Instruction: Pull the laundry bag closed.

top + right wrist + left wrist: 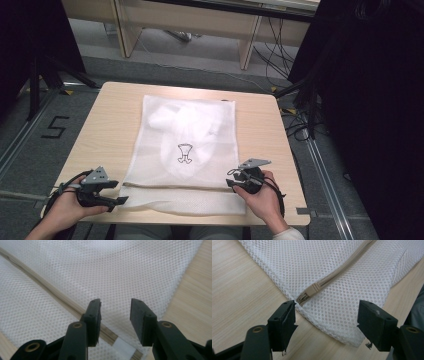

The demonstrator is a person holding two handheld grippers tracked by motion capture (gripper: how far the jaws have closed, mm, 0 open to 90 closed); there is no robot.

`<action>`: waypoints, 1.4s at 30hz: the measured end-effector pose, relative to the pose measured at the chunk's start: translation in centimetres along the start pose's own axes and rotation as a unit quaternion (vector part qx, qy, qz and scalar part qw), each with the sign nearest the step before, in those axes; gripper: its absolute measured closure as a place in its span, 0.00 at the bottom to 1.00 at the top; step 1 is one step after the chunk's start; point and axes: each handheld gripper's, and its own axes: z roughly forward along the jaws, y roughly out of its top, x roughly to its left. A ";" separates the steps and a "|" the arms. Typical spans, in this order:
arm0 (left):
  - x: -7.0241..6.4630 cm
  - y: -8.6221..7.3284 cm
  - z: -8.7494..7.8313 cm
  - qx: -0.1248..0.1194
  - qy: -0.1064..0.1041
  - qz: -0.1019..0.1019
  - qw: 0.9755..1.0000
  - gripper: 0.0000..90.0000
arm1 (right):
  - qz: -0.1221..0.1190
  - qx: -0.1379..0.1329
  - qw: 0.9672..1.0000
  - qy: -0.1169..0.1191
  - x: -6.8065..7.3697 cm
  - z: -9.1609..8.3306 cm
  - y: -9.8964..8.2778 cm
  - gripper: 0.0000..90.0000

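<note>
A white mesh laundry bag [185, 150] lies mid-frame on the table [110, 125]. The left gripper [117, 192] at lower left and the right gripper [231, 178] at lower right flank its zipper [329, 277] edge, both spread, pinching nothing.

Each hand carries a black two-jaw claw, the left claw [119, 192] and the right claw [231, 178], and each is topped with a grey three-cornered plate. A black cable loops back from each over the wrist. Seen close, the jaws are flat-faced black blocks on rounded black arms (a brass-coloured ring sits at each arm's pivot), with small screw holes in the blocks. A pale sleeve cuff [289, 233] shows at the right wrist.
</note>
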 end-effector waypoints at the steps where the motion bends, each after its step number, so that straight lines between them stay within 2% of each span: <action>1: 0.0 0.0 0.0 0.005 0.001 0.002 1.000 0.34 | -0.019 0.008 1.000 0.001 -0.1 -0.1 0.1 0.68; 3: 0.0 0.0 -0.1 0.006 -0.002 0.004 1.000 0.34 | -0.012 0.007 1.000 0.001 0.2 -0.1 0.2 0.68; 4: 0.0 0.0 -0.1 0.007 -0.002 0.004 1.000 0.34 | -0.028 0.004 1.000 0.006 0.7 0.1 0.4 0.67; 6: 0.0 0.0 -0.1 0.008 -0.004 0.002 1.000 0.34 | -0.035 0.012 0.999 0.016 1.0 0.1 0.5 0.67; 7: 0.0 -0.1 0.0 0.006 -0.004 -0.002 1.000 0.34 | -0.050 0.008 0.999 0.022 1.3 0.4 0.6 0.67; 8: 0.0 -0.1 -0.1 0.006 -0.006 0.000 1.000 0.34 | -0.073 -0.009 0.997 0.028 1.7 0.9 1.0 0.67; 9: 0.0 -0.1 -0.1 0.006 -0.006 0.000 1.000 0.35 | -0.073 -0.009 0.997 0.028 1.7 0.9 1.0 0.67; 10: 0.0 -0.1 -0.1 0.005 -0.008 -0.001 1.000 0.35 | -0.088 0.000 0.995 0.040 2.3 1.0 1.7 0.67; 11: 0.0 -0.1 0.0 0.002 -0.009 -0.005 1.000 0.35 | -0.084 -0.019 0.996 0.038 2.5 1.5 1.7 0.67; 12: 0.0 -0.1 0.0 0.002 -0.009 -0.005 1.000 0.35 | -0.083 -0.004 0.996 0.043 2.8 1.4 2.0 0.67; 14: 0.0 -0.1 0.0 0.004 -0.013 0.001 1.000 0.35 | -0.090 0.006 0.995 0.050 3.5 1.8 2.4 0.67; 15: 0.0 -0.1 0.0 0.004 -0.013 0.001 1.000 0.35 | -0.090 0.006 0.995 0.050 3.5 1.8 2.4 0.67; 16: -0.1 -0.1 0.0 0.002 -0.011 -0.008 1.000 0.35 | -0.088 -0.007 0.995 0.047 3.9 2.1 2.4 0.67; 17: -0.3 -0.1 0.0 -0.002 -0.012 -0.012 1.000 0.35 | -0.092 0.005 0.994 0.052 4.1 2.0 2.7 0.67; 18: -0.3 -0.1 0.1 -0.003 -0.013 -0.006 1.000 0.34 | -0.094 -0.003 0.994 0.056 4.6 2.4 3.0 0.67; 19: -0.2 -0.1 0.1 0.000 -0.015 -0.007 1.000 0.34 | -0.105 0.006 0.992 0.064 4.7 2.3 3.3 0.67; 20: -0.1 -0.1 0.0 0.011 -0.015 0.003 1.000 0.34 | -0.105 0.006 0.992 0.064 4.7 2.3 3.3 0.67; 21: -0.2 -0.1 0.1 0.011 -0.012 -0.002 1.000 0.34 | -0.100 -0.005 0.993 0.063 5.1 2.6 3.5 0.67; 22: -0.1 -0.1 0.1 0.007 -0.015 -0.003 1.000 0.34 | -0.102 0.004 0.993 0.066 5.4 2.7 3.7 0.67; 23: -0.1 -0.1 0.1 0.013 -0.012 -0.009 1.000 0.34 | -0.115 -0.003 0.990 0.081 6.1 3.1 4.1 0.68; 28: -0.1 -0.1 0.1 0.010 -0.016 -0.012 1.000 0.34 | -0.121 0.001 0.989 0.080 7.4 3.5 4.7 0.69; 30: 0.0 -0.1 0.0 0.010 -0.015 -0.005 1.000 0.34 | -0.127 -0.003 0.988 0.083 8.0 3.7 5.0 0.69; 32: -0.1 -0.1 0.0 0.009 -0.016 -0.006 1.000 0.34 | -0.144 -0.005 0.986 0.089 8.7 4.1 5.7 0.69; 36: 0.0 -0.1 0.0 0.007 -0.017 -0.006 1.000 0.34 | -0.146 -0.022 0.985 0.090 9.3 4.6 6.2 0.70; 38: -0.2 -0.1 0.1 -0.003 -0.018 -0.016 1.000 0.34 | -0.149 -0.020 0.984 0.092 9.9 4.8 6.8 0.64; 39: -0.2 -0.1 0.1 -0.003 -0.018 -0.017 1.000 0.34 | -0.146 -0.024 0.985 0.086 10.1 4.9 6.8 0.63; 40: -0.2 -0.1 0.1 -0.003 -0.018 -0.017 1.000 0.34 | -0.157 -0.029 0.984 0.084 10.2 5.0 7.0 0.63; 41: -0.2 -0.2 0.2 -0.004 -0.019 -0.026 0.999 0.34 | -0.159 -0.029 0.983 0.085 10.6 5.1 7.3 0.62; 42: -0.2 -0.1 0.1 -0.001 -0.019 -0.024 1.000 0.34 | -0.159 -0.029 0.983 0.085 10.6 5.1 7.3 0.62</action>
